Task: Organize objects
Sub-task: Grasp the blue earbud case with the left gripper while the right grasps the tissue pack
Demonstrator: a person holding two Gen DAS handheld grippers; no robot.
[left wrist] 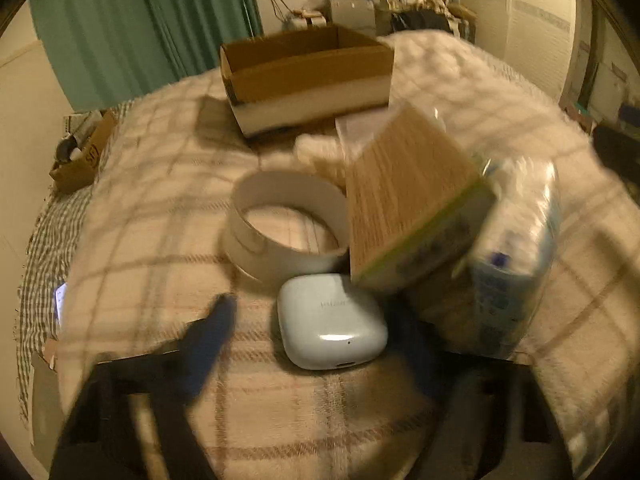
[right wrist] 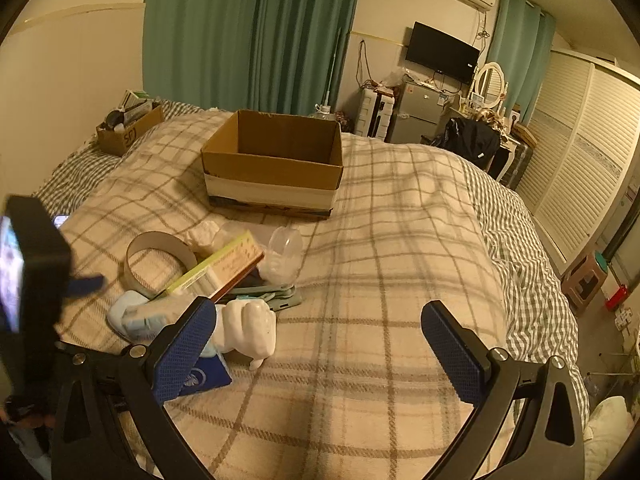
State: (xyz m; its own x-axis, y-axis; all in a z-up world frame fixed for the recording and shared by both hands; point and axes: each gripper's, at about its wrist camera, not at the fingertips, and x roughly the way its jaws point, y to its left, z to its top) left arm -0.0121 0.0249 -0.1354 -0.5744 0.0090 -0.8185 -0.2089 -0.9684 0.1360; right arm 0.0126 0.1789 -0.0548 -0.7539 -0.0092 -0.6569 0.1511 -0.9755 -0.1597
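Beige plaid blanket (right wrist: 392, 240) covers the bed where a heap of small household objects awaits sorting. An open brown cardboard box with a white band around its base (right wrist: 276, 164) stands farther up the bed, well apart from the heap. Nearest the left gripper (left wrist: 304, 344), whose jaws stand apart around it without visibly touching, lies a pale blue rounded earbud case (left wrist: 330, 320). Just behind the case sits a white cardboard ring (left wrist: 284, 224), and a tilted wood-grain box with a green edge (left wrist: 412, 200) leans over the pile beside a clear plastic-wrapped packet (left wrist: 516, 256). The left wrist view is blurred. The right gripper (right wrist: 316, 344) hovers over the blanket with its blue-padded jaws wide apart, holding nothing; a white bulldog-shaped figurine (right wrist: 250, 330) stands just beside its left finger, next to a clear plastic cup (right wrist: 284, 256) lying on its side.
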